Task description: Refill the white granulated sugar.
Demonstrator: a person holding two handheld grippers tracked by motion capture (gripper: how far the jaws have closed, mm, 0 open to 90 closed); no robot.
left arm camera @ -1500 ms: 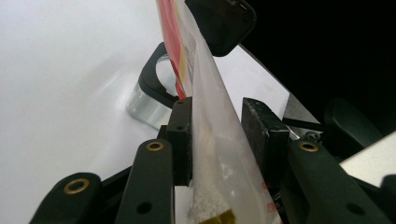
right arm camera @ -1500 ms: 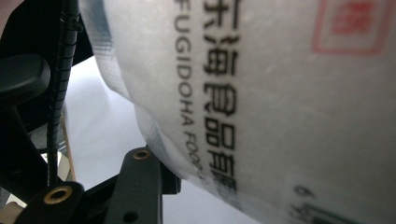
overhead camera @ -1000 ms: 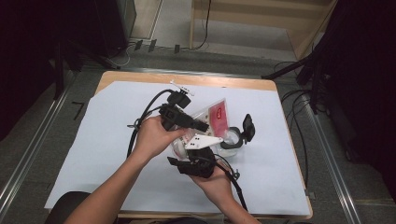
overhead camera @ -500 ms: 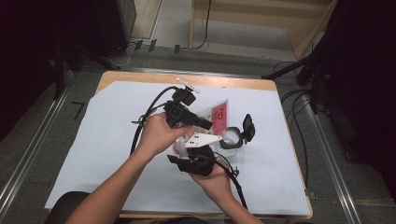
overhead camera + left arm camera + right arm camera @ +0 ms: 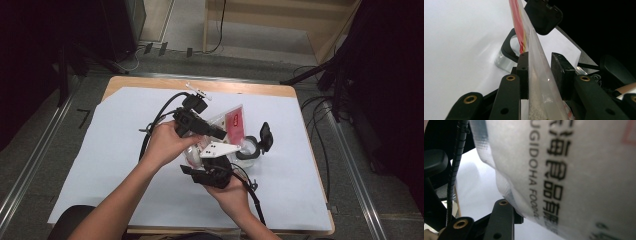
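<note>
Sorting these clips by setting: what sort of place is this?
Probably a lab or workshop recording station, not a home: a small wooden table under a white sheet, cables trailing across a bare floor, and dark equipment stands around it.

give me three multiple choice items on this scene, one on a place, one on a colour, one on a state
1. Where does the jar stand?
A. on the white sheet
B. on the floor
C. in a box

2. What colour is the label on the clear bag?
A. blue
B. red
C. green

3. How is the jar's black lid?
A. screwed shut
B. flipped open
C. lying apart

Answers: 1 A, the sheet lies under it; 2 B, red print shows through the plastic; 3 B, the lid stands up beside the open mouth.
</note>
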